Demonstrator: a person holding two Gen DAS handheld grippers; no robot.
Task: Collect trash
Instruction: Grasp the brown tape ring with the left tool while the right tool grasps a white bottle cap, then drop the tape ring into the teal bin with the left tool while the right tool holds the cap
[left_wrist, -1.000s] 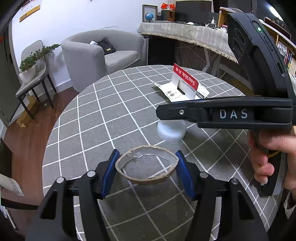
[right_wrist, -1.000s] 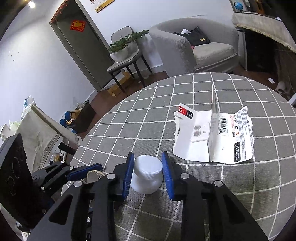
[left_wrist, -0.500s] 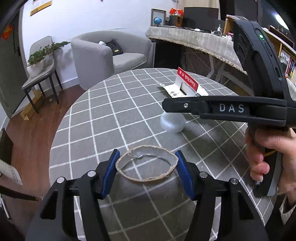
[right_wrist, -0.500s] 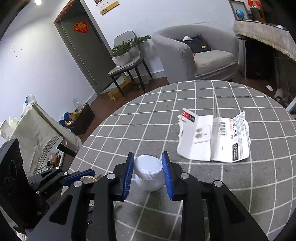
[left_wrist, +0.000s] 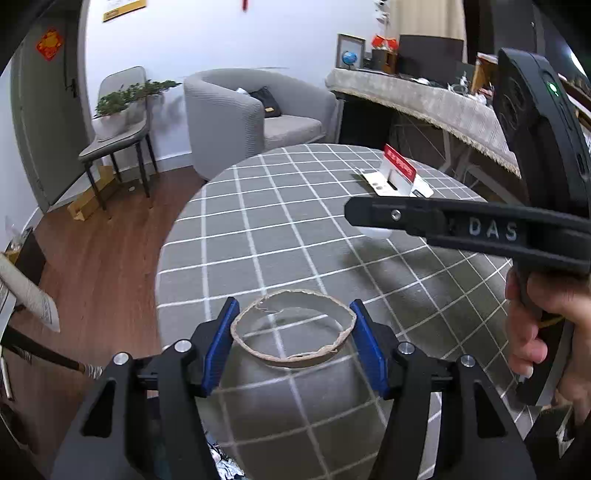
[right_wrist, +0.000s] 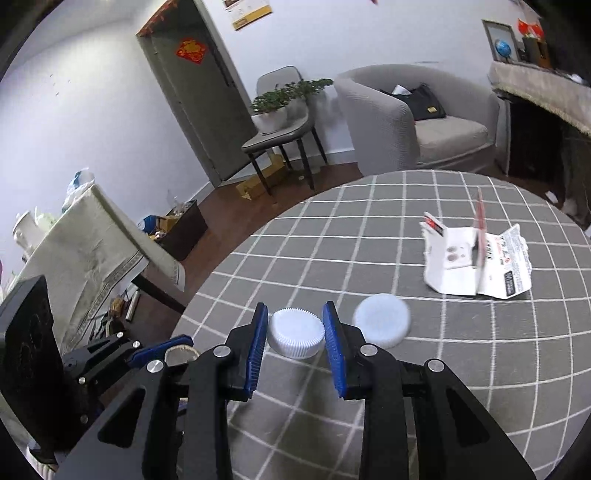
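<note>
My left gripper (left_wrist: 291, 328) is shut on a torn brown cardboard ring (left_wrist: 291, 356) and holds it above the near edge of the round grey checked table (left_wrist: 280, 229). My right gripper (right_wrist: 295, 332) is shut on a white ribbed cap (right_wrist: 295, 332), lifted off the table. A second white round piece (right_wrist: 381, 325) lies on the table just right of it. An opened SanDisk card package (right_wrist: 476, 262) lies further right; it also shows in the left wrist view (left_wrist: 397, 177). The right gripper crosses the left wrist view (left_wrist: 469, 229).
A grey armchair (right_wrist: 413, 118) and a chair holding a potted plant (right_wrist: 284, 114) stand beyond the table. A dark bin with rubbish (right_wrist: 181, 229) sits on the wood floor at left. A cloth-covered desk (left_wrist: 417, 96) runs along the right.
Both grippers have risen and pulled back from the table with their loads. The white cap has separated from the white piece below it, which stays on the table.
</note>
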